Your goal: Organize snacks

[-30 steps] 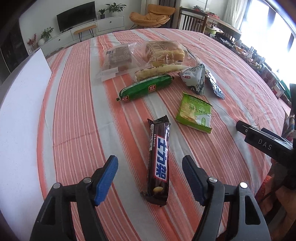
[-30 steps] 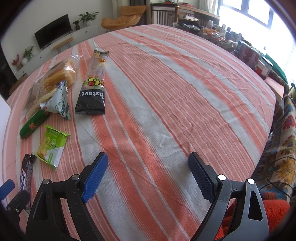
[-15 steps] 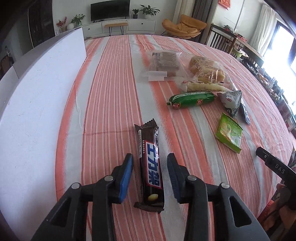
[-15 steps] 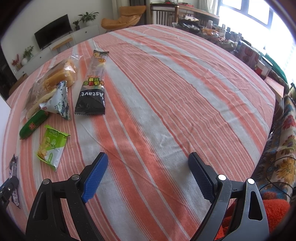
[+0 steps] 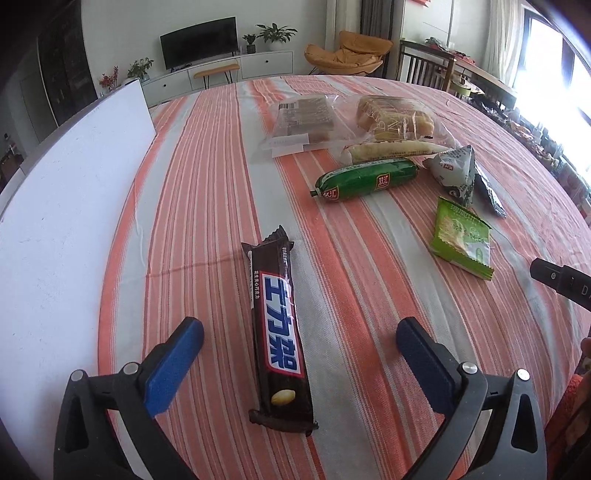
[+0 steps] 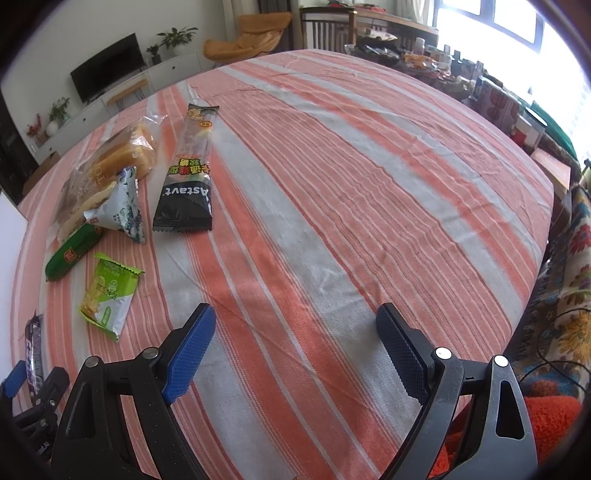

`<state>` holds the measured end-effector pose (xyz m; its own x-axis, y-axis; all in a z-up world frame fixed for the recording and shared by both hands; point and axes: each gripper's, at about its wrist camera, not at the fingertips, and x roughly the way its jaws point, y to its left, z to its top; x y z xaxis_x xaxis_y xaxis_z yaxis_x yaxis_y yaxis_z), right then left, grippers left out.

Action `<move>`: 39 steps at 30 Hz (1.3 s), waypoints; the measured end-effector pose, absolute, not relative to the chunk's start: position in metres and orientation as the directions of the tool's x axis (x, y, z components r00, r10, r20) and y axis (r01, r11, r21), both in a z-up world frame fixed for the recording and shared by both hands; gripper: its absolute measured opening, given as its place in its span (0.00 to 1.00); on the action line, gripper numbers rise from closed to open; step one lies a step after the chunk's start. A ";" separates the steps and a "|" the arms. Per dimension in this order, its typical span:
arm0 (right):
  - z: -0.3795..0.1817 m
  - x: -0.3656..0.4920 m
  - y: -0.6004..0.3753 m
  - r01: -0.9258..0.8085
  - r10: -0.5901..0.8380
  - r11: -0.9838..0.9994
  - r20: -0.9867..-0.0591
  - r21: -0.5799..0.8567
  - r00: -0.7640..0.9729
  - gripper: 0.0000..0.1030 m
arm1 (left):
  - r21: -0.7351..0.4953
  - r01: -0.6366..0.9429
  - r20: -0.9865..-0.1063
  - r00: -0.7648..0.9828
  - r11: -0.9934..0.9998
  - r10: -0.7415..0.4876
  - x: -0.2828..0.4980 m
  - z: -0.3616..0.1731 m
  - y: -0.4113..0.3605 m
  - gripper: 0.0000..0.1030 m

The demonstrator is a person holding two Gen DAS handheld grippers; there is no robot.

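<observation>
Glossy brown chocolate bar [image 5: 279,328] on ribbed striped tablecloth [image 5: 207,206].

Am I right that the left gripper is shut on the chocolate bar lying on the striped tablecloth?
Not quite: the left gripper is open. Its jaws stand wide apart on either side of the chocolate bar, touching neither side, as the left wrist view shows. The bar does lie on the striped tablecloth.

We see bright daylight pouring in from the windows [image 6: 524,26] at the far right, blown out to white glare. The striped tablecloth [image 6: 332,184] is evenly lit with soft, faint shadows. Fisheye bending curves the edges, dark corners frame both views, and focus stays fairly sharp.
</observation>
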<state>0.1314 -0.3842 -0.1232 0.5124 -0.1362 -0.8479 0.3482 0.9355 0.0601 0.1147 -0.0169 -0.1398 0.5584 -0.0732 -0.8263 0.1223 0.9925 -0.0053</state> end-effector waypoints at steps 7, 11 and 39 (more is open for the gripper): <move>-0.124 0.132 -0.383 0.348 -0.142 0.936 -0.849 0.053 0.509 0.89 | -0.005 0.123 -0.826 0.559 0.992 -0.073 0.115 -0.140 -0.018 1.00; -0.124 0.133 -0.383 0.348 -0.143 0.936 -0.850 0.050 0.508 0.89 | -0.005 0.122 -0.826 0.559 0.992 -0.073 0.115 -0.140 -0.018 1.00; -0.124 0.133 -0.383 0.346 -0.140 0.937 -0.850 0.053 0.509 0.89 | -0.005 0.123 -0.825 0.560 0.992 -0.074 0.115 -0.141 -0.017 1.00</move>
